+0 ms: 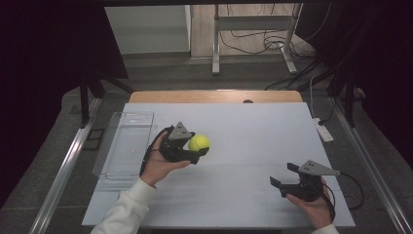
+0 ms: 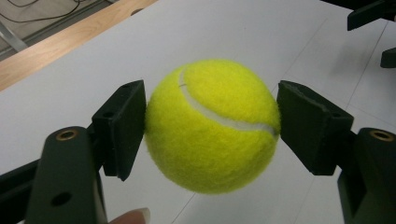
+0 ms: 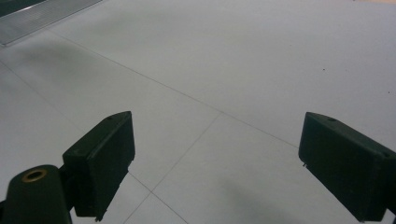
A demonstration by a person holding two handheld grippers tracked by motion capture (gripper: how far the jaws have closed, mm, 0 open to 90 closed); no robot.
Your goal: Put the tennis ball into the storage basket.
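White sheeting covers a table (image 1: 234, 122) in a dim room, with a wooden edge at the far side and cables on the floor beyond. At the left edge of the table lies a clear plastic tray (image 1: 125, 144), empty as far as can be seen. Just right of it, a hand in a white sleeve holds the left gripper (image 1: 199, 150), whose two black jaws are clamped on a yellow tennis ball (image 1: 199, 142). In the left gripper view the pads press on opposite sides of the tennis ball (image 2: 212, 125), lifted above the white surface. It looks light, springy and fuzzy, so likely easy to grip without slipping; squeezing across its widest part, as now, seems the safest hold, since a round ball could pop out if caught off-centre. Far to the right, near the front edge, the right gripper (image 1: 284, 176) is held with its jaws spread wide, holding nothing, over bare table.
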